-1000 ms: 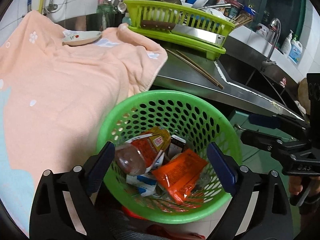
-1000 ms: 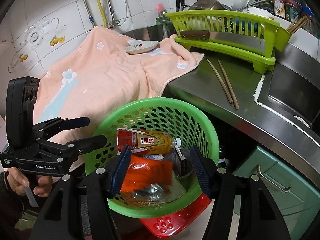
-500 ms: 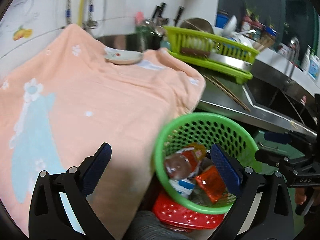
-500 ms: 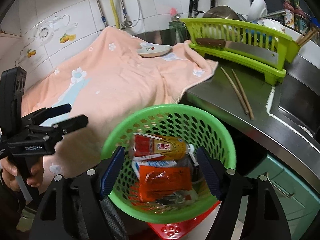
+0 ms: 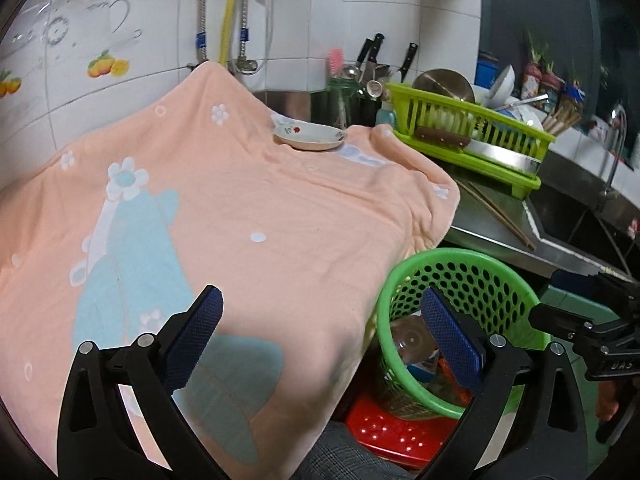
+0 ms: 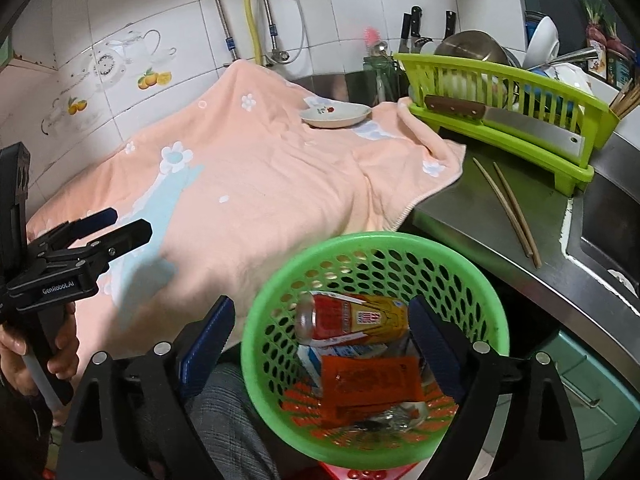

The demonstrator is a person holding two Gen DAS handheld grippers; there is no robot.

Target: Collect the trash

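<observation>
A green perforated basket [image 6: 360, 244] stands below the counter's edge and holds the trash: a bottle with a red and yellow label [image 6: 356, 316], an orange packet [image 6: 368, 380] and a white and blue carton [image 6: 316, 360]. My right gripper [image 6: 322, 308] hangs above the basket. Its jaws are opening, and no pad touches anything. My left gripper [image 5: 320, 300] is open and empty over the peach towel [image 5: 240, 220], with the basket [image 5: 460, 280] off to its right. A hand holds the left gripper [image 6: 126, 222] in the right wrist view.
A small plate [image 5: 308, 138] lies on the towel's far side. A green dish rack [image 6: 500, 92] with a cleaver [image 6: 520, 124] stands on the steel counter, with chopsticks [image 6: 508, 208] in front of it. The sink [image 6: 608, 216] is at the right. A red stool [image 5: 392, 424] sits under the basket.
My left gripper has swung left and up, from over the basket to over the towel. My right gripper's jaws have spread wider and it has drawn back a little.
</observation>
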